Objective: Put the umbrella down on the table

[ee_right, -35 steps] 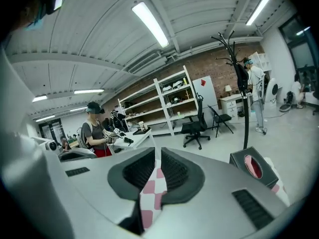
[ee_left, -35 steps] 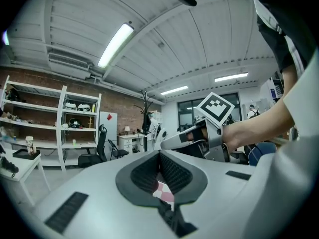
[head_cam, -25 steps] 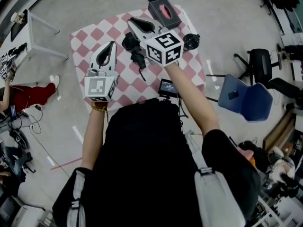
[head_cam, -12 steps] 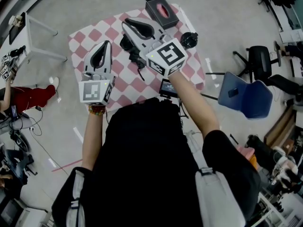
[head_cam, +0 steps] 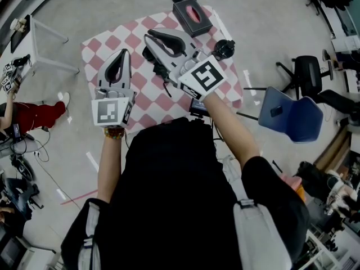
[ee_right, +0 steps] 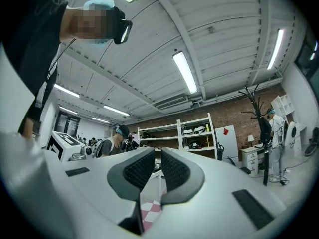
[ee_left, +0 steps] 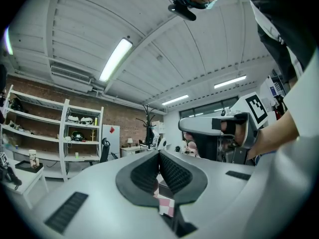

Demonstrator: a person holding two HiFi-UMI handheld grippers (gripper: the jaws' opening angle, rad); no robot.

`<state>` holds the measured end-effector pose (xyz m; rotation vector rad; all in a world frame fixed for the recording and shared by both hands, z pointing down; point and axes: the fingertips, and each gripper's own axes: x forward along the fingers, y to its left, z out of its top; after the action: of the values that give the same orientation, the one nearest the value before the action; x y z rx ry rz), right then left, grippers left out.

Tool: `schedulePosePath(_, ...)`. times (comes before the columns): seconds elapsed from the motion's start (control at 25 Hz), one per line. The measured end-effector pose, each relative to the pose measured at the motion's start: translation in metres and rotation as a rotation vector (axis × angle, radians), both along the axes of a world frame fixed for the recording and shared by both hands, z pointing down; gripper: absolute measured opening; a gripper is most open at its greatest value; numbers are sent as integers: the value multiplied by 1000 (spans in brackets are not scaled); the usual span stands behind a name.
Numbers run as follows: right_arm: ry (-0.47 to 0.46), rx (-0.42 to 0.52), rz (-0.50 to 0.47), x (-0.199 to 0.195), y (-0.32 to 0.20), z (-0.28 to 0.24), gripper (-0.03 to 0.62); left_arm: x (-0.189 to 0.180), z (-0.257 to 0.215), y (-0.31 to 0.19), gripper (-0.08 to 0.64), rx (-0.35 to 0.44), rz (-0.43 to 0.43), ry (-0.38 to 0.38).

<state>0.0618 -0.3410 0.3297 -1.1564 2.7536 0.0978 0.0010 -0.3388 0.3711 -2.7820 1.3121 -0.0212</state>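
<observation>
The black folded umbrella point(head_cam: 152, 55) lies on the pink-and-white checked table point(head_cam: 110, 40), its strap trailing toward the near side. My right gripper point(head_cam: 153, 36) hovers above the umbrella and points level toward the far left. Its jaws stand nearly shut with a thin slit and nothing between them point(ee_right: 155, 169). My left gripper point(head_cam: 120, 54) is held over the table's left part, beside the umbrella and apart from it, jaws shut and empty point(ee_left: 158, 166). Neither gripper touches the umbrella. Part of the umbrella is hidden under the right gripper.
A dark tissue box point(head_cam: 192, 16) sits at the table's far edge, a black round object point(head_cam: 225, 48) near the right edge, a small screen point(head_cam: 198, 105) at the near edge. A blue chair point(head_cam: 292, 117) stands to the right, a white side table point(head_cam: 48, 35) to the left.
Both grippers have risen toward the head camera. The right one has also swung its tip leftward and rolled a little. The umbrella stays on the table.
</observation>
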Motion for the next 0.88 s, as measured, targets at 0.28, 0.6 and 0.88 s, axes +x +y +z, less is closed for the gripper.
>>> schedulePosePath(0.28,39,15,3,-5,7,10,44,0,3,0,14,2,4,-3)
schedulePosePath(0.6,42,51,4,-6,12,13,44,10,8,5,14,-3,17,-14)
schedulePosePath(0.88,38,23,14,-5,16,26,44,4,13,7,14,-9,16,-10)
